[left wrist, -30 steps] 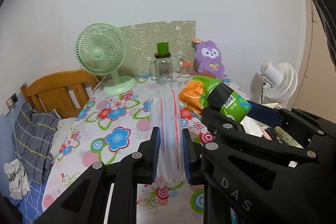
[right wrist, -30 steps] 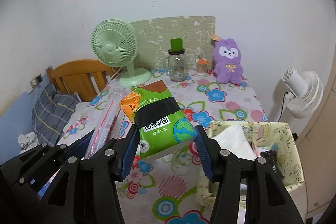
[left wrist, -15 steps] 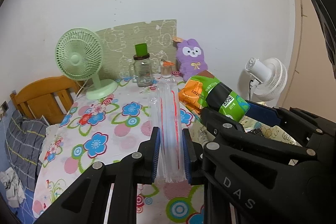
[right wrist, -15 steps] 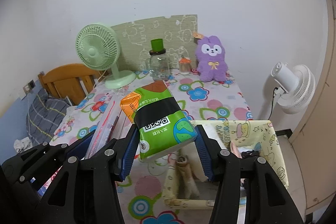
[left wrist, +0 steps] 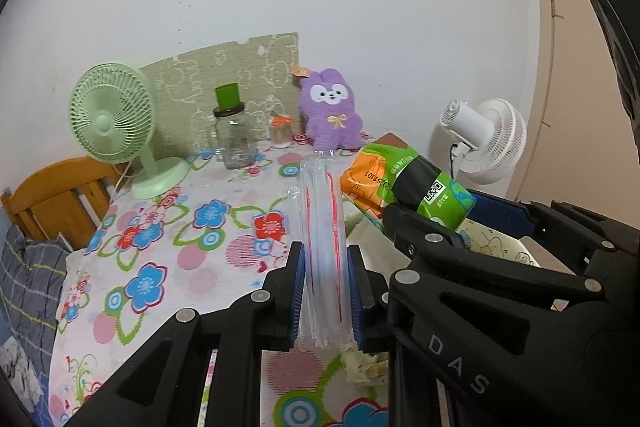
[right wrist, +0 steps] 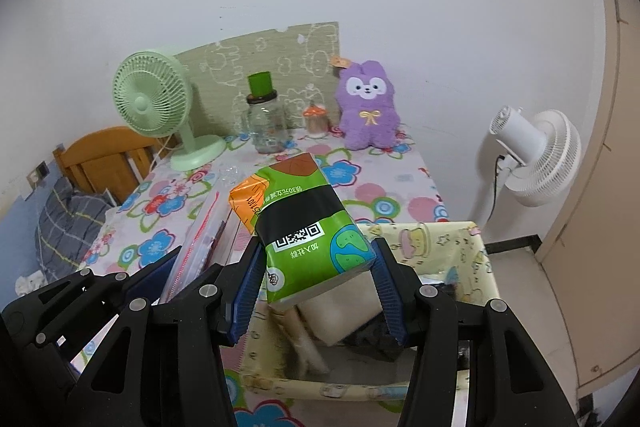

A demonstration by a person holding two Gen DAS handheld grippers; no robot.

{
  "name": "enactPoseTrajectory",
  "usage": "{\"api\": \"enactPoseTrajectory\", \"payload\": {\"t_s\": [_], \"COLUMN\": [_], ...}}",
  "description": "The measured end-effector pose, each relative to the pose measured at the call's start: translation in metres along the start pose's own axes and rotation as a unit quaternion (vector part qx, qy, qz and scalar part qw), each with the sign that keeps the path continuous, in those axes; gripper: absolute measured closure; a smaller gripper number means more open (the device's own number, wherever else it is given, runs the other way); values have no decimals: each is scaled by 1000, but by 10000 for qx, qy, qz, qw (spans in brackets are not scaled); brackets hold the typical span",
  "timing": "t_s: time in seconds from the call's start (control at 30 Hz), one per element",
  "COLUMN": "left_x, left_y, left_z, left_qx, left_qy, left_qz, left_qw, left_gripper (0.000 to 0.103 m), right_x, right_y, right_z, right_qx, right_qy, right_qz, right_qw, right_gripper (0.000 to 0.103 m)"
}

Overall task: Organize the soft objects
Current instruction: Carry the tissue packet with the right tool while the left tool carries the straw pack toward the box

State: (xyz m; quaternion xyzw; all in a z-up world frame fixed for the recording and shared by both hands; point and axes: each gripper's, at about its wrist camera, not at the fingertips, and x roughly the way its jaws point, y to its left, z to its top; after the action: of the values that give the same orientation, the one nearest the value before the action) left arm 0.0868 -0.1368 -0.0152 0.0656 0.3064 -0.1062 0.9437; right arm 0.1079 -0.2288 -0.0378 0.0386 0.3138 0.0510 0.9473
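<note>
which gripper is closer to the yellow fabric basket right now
Right. The right gripper, holding the tissue pack, hangs directly over the yellow fabric basket; the left gripper, clamping the clear plastic packet, sits beside it over the tablecloth.

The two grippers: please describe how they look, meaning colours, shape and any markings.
Both are matte black, angular frames with silver round rivets. The left gripper and the right gripper each have ribbed blue pads inside the fingers. White letters "DAS" mark one finger of the right one. No sleeves or cables show.

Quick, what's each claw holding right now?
Left gripper: shut on the clear plastic packet.
Right gripper: shut on the green tissue pack, over the yellow fabric basket.
</note>
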Motion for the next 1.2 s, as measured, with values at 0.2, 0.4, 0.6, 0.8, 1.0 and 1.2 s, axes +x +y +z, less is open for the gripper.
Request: {"api": "enactPoseTrajectory", "payload": {"t_s": [0.2,0.4,0.6,0.8,1.0,1.2], "left_x": [9,20,32,46,59,71], "left_y": [-15,-28,-42,-55,-64,-70], "left_z": [2,3,2,-1,-4,-5], "left_qx": [110,224,335,422,437,473], "left_qy": [31,99,198,311,439,530], "left_qz": [-141,-279,-438,-605,-760,-844], "left_qw": [9998,9993,9983,9968,9952,9939], "left_gripper": [84,84,84,84,84,83], "right_x": [2,6,13,19,24,28], "right_y": [-16,-33,-52,-68,-78,-84], "right_z": [-2,-6,-12,-19,-26,-29], "right_qx": [105,220,391,515,588,622], "right_qy": [23,76,171,276,401,486], "right_qz": [-132,-257,-381,-519,-639,-716], "right_qw": [9999,9994,9984,9969,9954,9943], "right_gripper": [47,47,47,47,47,47]}}
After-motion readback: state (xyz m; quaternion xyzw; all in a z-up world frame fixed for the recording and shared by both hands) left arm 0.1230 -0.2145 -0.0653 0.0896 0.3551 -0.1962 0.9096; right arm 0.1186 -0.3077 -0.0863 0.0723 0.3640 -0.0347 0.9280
